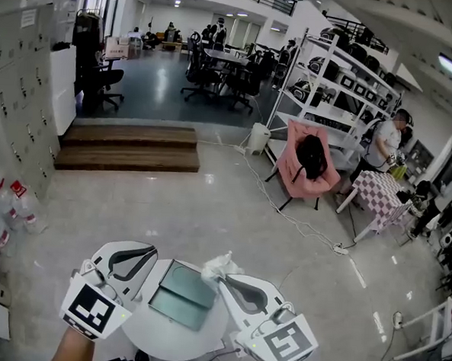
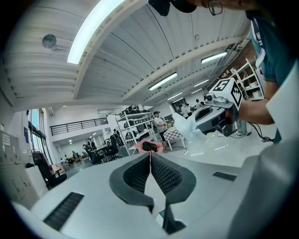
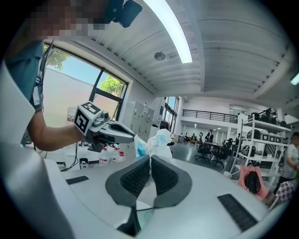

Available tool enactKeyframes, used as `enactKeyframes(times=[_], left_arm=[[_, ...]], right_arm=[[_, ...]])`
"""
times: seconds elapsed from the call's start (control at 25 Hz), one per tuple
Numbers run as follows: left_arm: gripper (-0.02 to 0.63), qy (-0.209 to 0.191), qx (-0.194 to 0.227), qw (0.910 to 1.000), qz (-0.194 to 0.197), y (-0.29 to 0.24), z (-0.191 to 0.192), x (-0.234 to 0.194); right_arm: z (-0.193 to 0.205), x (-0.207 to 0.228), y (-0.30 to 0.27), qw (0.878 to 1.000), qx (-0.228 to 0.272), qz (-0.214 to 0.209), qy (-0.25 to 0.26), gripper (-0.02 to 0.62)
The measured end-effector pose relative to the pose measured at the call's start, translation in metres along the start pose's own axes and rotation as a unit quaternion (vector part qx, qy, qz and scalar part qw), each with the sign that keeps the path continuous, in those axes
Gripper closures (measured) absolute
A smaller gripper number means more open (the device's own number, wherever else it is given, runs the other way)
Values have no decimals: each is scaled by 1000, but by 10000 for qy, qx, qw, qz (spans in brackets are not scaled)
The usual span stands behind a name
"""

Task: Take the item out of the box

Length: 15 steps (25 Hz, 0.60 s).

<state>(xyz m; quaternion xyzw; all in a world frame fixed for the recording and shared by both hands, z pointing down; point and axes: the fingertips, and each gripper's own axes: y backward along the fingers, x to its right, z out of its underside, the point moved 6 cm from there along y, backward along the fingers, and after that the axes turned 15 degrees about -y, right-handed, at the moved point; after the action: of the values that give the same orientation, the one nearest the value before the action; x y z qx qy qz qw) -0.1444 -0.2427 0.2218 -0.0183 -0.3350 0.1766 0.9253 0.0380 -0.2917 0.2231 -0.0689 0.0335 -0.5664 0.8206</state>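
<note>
On our left, the left gripper (image 2: 150, 156) is raised in the air and points roughly level. Its two dark ribbed jaws are pressed together tip to tip, and we see nothing caught between them. Below and to the right of those jaws, a flat grey-green rectangular box (image 1: 182, 295) lies on a small round white table (image 1: 149, 336), under the gap between our two tools. Over the box's far right corner, lifted clear of it, is the task's item, a crumpled clear plastic bag (image 1: 219, 265) with white and pale blue showing inside. It sits right at the tips of the right gripper (image 3: 150, 159). Those jaws are clamped on the bag's thin film, and the bulk of it bunches up just beyond the tips. The bag is apart from the left jaws, off to their right, and out of the box.
</note>
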Motion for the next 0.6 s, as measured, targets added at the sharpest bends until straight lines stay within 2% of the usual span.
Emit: enactKeyframes(times=[0.36,0.6], left_arm=[[583,-87,37,9999,65,-6,-20,10],[583,-101,23,9999,59,-5,-15,8]], right_arm=[[0,4,20,10000,1,21,-63,554],[2,3,14,10000,-23,15,-96,554]])
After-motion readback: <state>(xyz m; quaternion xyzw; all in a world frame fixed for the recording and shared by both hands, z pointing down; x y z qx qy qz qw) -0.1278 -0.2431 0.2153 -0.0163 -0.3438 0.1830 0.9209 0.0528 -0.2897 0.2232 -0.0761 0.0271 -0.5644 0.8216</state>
